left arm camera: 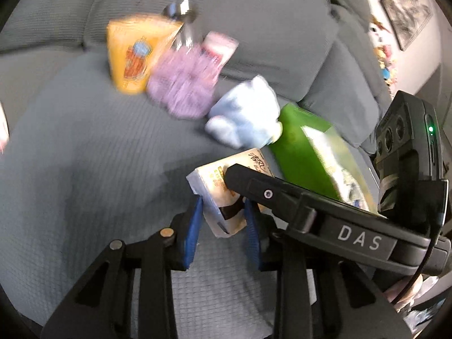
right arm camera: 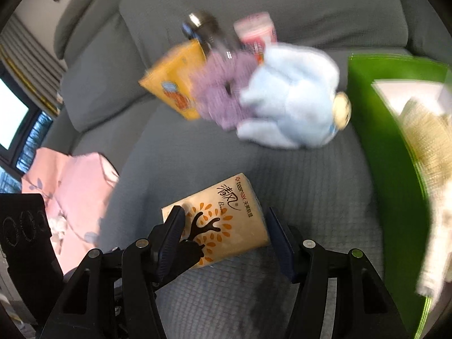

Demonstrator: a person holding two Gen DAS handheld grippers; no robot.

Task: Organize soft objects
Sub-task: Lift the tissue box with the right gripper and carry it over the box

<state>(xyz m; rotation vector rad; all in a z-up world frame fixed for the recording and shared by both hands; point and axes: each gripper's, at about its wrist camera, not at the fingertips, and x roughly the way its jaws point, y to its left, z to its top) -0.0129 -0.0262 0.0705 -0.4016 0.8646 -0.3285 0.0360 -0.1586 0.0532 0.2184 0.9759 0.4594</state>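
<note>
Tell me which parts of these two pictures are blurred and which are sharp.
Left wrist view: the yellow pack, purple scrunchie and blue plush are motion-smeared; the fingers stay sharp. Right wrist view: the same pile and the green bin smear; the tissue pack reads clearly. Fisheye bends both.

You face a grey, waffle-textured fabric sofa [right arm camera: 310, 197] with plump back cushions [left arm camera: 226, 5]; framed pictures [left arm camera: 406, 14] hang on the pale wall, a bright window [right arm camera: 11, 118] at left.
</note>
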